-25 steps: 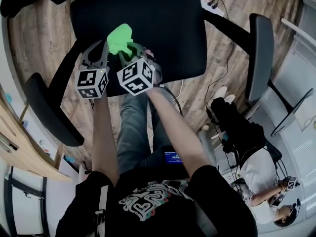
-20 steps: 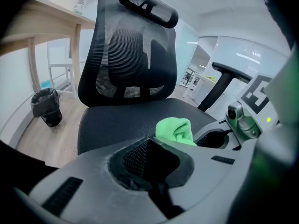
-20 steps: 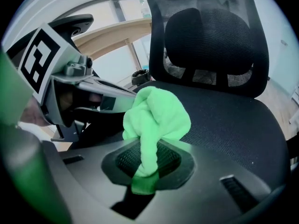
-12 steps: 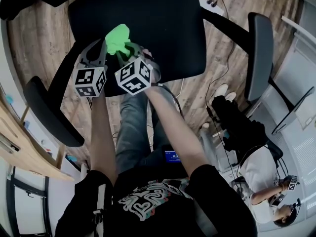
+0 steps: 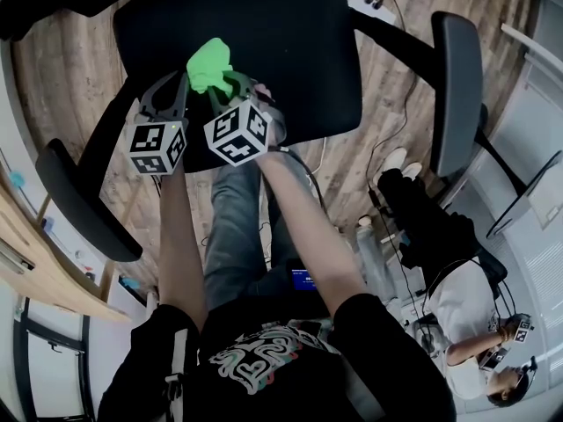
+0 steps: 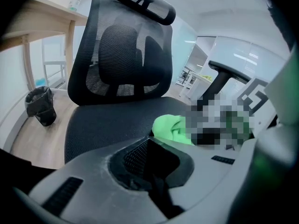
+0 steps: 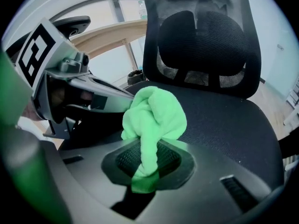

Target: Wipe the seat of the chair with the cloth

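A bright green cloth rests bunched on the black mesh seat of an office chair, near the seat's front left. My right gripper is shut on the cloth's near end. In the right gripper view the cloth bulges out past the closed jaws of the right gripper, above the seat. My left gripper sits just left of the cloth, over the seat's front edge. In the left gripper view the left gripper is shut with nothing in it, and the cloth lies to its right.
The chair's armrests flank the seat, and its backrest rises at the far side. A black waste bin stands on the wooden floor beside a wooden desk. Another person sits at the lower right.
Both grippers and the cloth have shifted slightly left and up across the front of the seat. The right gripper's hold on the cloth is unchanged.
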Available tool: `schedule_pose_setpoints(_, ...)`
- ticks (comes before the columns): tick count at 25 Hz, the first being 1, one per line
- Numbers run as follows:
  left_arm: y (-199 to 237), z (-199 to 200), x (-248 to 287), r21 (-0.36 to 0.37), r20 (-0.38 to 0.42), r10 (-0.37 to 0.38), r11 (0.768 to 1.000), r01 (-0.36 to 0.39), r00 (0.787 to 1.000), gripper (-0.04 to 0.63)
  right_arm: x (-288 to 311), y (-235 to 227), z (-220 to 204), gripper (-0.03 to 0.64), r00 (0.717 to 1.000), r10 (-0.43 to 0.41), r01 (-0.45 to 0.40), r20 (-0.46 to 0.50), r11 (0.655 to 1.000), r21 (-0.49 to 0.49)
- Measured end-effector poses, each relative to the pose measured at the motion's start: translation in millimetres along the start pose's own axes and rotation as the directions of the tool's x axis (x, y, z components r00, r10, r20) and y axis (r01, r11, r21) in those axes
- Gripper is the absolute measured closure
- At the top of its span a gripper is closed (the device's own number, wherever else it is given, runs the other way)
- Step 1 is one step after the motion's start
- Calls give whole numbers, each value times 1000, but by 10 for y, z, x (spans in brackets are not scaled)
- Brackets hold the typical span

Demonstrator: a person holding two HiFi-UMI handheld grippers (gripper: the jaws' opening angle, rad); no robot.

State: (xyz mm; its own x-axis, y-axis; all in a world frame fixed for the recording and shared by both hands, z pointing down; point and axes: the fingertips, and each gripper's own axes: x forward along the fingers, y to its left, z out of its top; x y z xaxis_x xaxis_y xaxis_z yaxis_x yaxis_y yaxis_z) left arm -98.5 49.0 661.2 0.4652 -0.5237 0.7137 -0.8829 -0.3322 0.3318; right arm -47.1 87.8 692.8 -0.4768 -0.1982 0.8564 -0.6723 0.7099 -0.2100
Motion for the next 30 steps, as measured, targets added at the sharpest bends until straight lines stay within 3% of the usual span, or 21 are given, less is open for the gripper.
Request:
schedule_pose_setpoints(20, -344, 42, 129, 17, -2, -9, 1000, 9, 1000, 595, -423, -1017, -357, 554, 987, -156, 158, -23, 982, 108)
schedule_pose_setpoints(30, -501, 142, 227, 55, 9, -24, 998, 24, 1000, 595, -590, -1293, -466, 554, 979, -203, 205, -30, 970, 128)
